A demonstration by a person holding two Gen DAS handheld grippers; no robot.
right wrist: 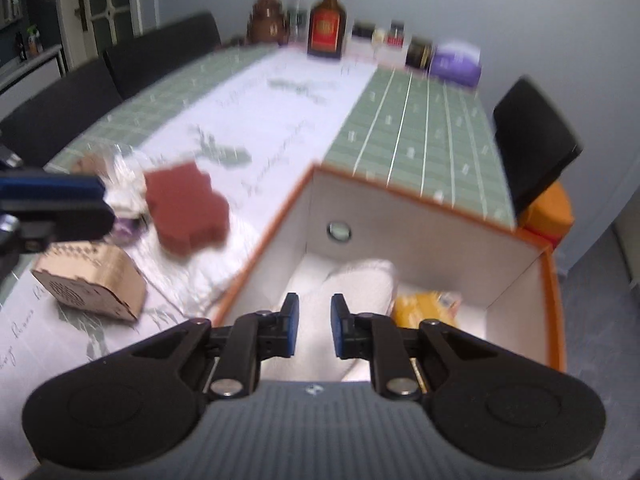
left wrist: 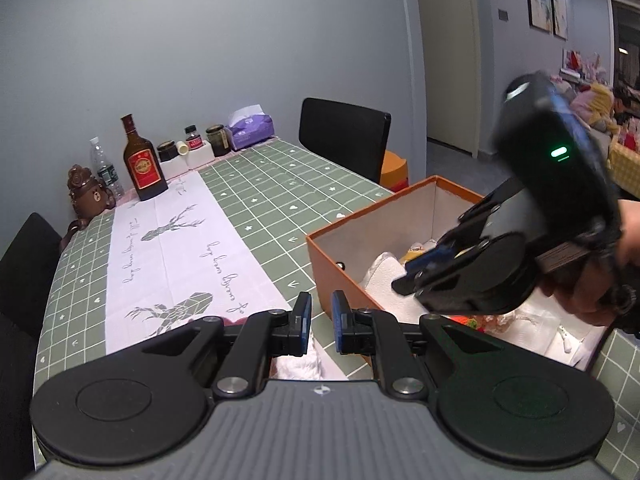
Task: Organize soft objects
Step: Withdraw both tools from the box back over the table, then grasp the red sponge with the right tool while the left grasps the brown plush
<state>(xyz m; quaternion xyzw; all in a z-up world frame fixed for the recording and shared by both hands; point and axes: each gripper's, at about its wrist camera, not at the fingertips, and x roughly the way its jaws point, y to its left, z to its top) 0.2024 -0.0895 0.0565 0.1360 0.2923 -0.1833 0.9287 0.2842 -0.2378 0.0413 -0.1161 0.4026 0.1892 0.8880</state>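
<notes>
Grey walls and a long dining table [left wrist: 280, 184] under a green grid tablecloth are seen, with a white deer-print runner [left wrist: 172, 240] down the middle and black chairs [left wrist: 344, 136] at the sides. At the near right corner an open orange storage box [right wrist: 554, 304] with white inside walls is placed. Inside it, a white folded towel [right wrist: 360, 284] and a yellow soft item [right wrist: 420, 306] are visible. Left of the box on the runner, a dark red sponge-like block [right wrist: 186, 208], a perforated wooden box [right wrist: 96, 284] and crumpled plastic wrap [right wrist: 124, 176] are seen, blurred. Along the far end a brown liquor bottle [left wrist: 143, 164], a water bottle [left wrist: 103, 168], jars and a purple tissue pack [left wrist: 252, 126] are lined up.

The right gripper [right wrist: 314, 326] is held over the box, above the towel; its jaws are narrowed to a small gap, nothing pinched, no contact visible. The left gripper [left wrist: 321, 322] is held at the box's near left corner, jaws likewise nearly closed and empty.
</notes>
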